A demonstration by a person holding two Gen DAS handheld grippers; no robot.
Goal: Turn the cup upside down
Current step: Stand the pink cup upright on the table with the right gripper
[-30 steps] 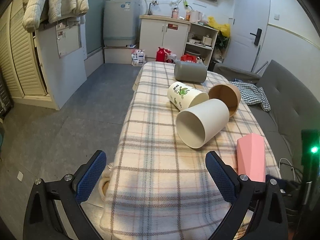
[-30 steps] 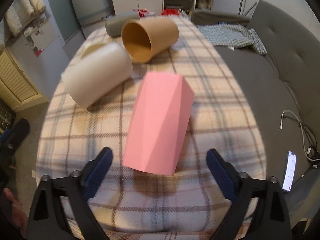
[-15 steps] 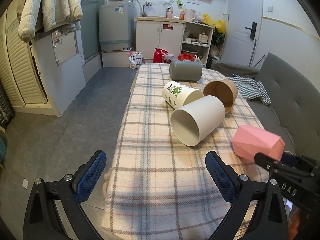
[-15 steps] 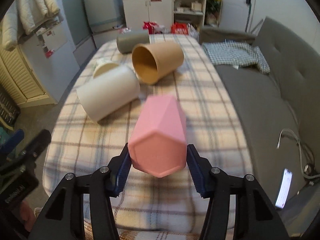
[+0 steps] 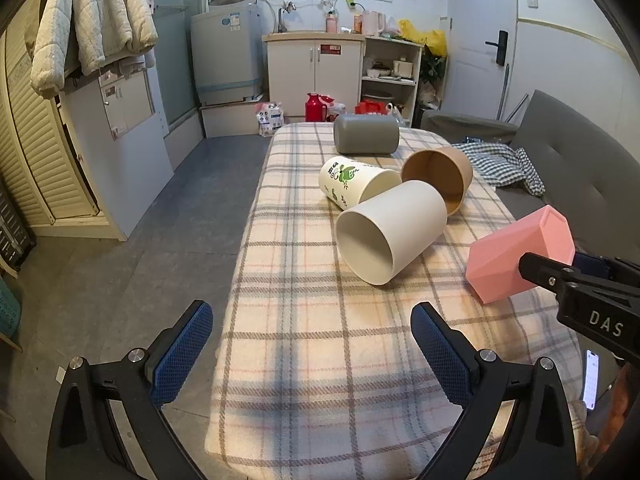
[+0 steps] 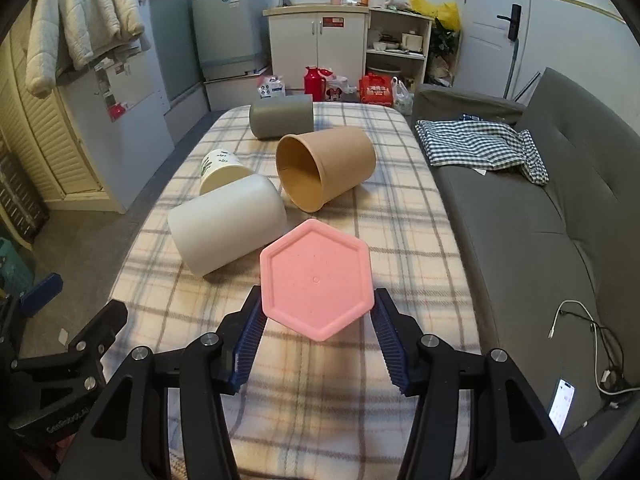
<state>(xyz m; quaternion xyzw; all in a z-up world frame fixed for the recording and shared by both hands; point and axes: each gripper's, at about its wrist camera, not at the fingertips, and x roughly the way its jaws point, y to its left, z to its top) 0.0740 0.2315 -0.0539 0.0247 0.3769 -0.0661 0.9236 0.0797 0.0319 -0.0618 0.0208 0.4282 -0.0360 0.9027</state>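
While my right tool (image 6: 316, 328) is squeezing the pink cup (image 6: 317, 280) above the worktop (image 5: 320, 340), its bottom is facing me. I am only partway through turning it. My left tool (image 5: 312, 344) is hanging wide apart, holding nothing.

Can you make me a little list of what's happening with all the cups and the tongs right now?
pink cup: held off the table in the right tongs, flat bottom facing the right camera
left tongs: open, holding nothing, over the near end of the table
white cup: lying on its side
cup with green pictures: lying on its side, touching the white cup
brown cup: lying on its side
grey cup: lying on its side, at the far end
table: covered with a checked cloth
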